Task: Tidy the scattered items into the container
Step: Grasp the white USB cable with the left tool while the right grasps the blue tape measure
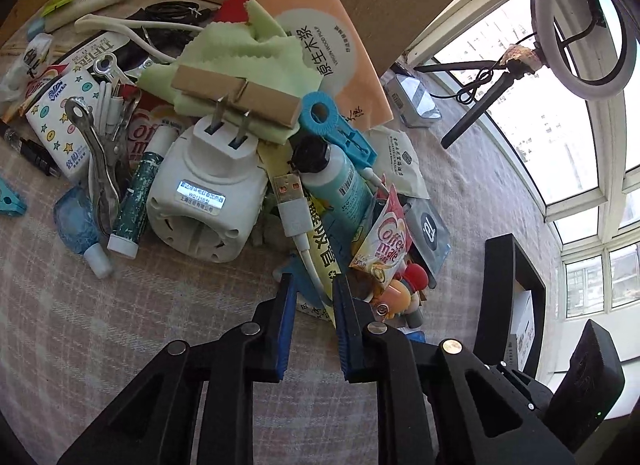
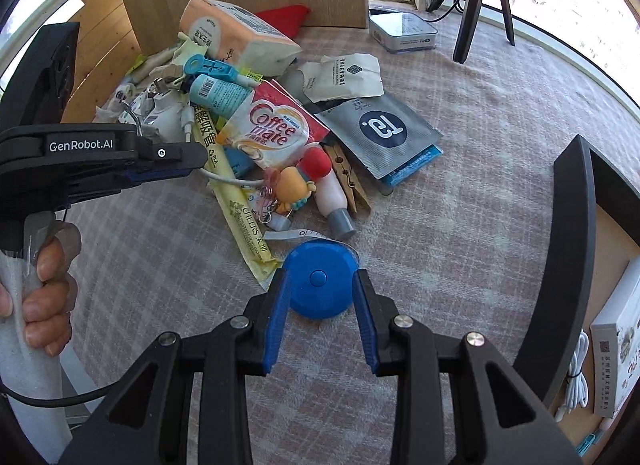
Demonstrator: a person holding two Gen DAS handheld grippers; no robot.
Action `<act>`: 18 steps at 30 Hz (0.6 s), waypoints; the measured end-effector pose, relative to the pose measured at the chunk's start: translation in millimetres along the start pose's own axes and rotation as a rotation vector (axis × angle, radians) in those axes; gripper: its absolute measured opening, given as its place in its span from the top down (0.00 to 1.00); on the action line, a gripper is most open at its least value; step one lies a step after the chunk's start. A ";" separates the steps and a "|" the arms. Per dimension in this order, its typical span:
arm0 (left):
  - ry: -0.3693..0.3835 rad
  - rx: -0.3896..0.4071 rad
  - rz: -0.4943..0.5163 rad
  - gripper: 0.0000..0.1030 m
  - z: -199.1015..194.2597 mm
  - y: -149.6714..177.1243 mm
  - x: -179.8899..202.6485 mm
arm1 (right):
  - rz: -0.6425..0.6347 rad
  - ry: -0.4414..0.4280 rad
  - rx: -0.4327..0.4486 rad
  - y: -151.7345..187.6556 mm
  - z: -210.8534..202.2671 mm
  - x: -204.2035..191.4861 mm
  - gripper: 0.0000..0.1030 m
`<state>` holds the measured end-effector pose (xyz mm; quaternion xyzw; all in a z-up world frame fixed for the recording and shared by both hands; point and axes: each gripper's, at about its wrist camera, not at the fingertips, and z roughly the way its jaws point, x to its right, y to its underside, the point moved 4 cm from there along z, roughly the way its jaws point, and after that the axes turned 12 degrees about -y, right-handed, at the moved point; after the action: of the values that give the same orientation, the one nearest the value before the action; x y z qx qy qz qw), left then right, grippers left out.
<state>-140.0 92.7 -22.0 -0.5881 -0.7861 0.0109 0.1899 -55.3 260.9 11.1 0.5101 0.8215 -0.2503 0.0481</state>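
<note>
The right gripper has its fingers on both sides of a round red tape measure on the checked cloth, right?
Nearly. The tape measure is blue, not red. The right wrist view shows it round, lying on the checked cloth, with the right gripper open and one finger on each side of it.

Home room, cluttered tablecloth [image 2: 480,113], bay window [image 1: 580,145]

Blue round tape measure [image 2: 322,285] flat beside pile

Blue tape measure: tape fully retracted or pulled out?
Partly out. A short stretch of white tape trails from the blue tape measure lying flat between the right gripper fingers.
</note>
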 end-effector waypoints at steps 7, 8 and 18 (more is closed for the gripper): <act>0.005 0.022 0.005 0.92 -3.5 0.4 -0.2 | -0.032 0.022 -0.010 -0.4 12.2 -3.1 0.57; 0.009 0.023 0.002 0.92 -4.3 0.4 -0.9 | -0.036 0.026 -0.009 -0.6 13.3 -3.3 0.54; 0.047 0.027 -0.007 0.94 -13.8 5.2 -7.5 | -0.065 0.053 0.005 0.0 25.8 -2.9 0.50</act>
<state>-129.1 84.5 -12.6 -0.5829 -0.7833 0.0069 0.2160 -58.5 246.7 -10.3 0.4900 0.8378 -0.2401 0.0168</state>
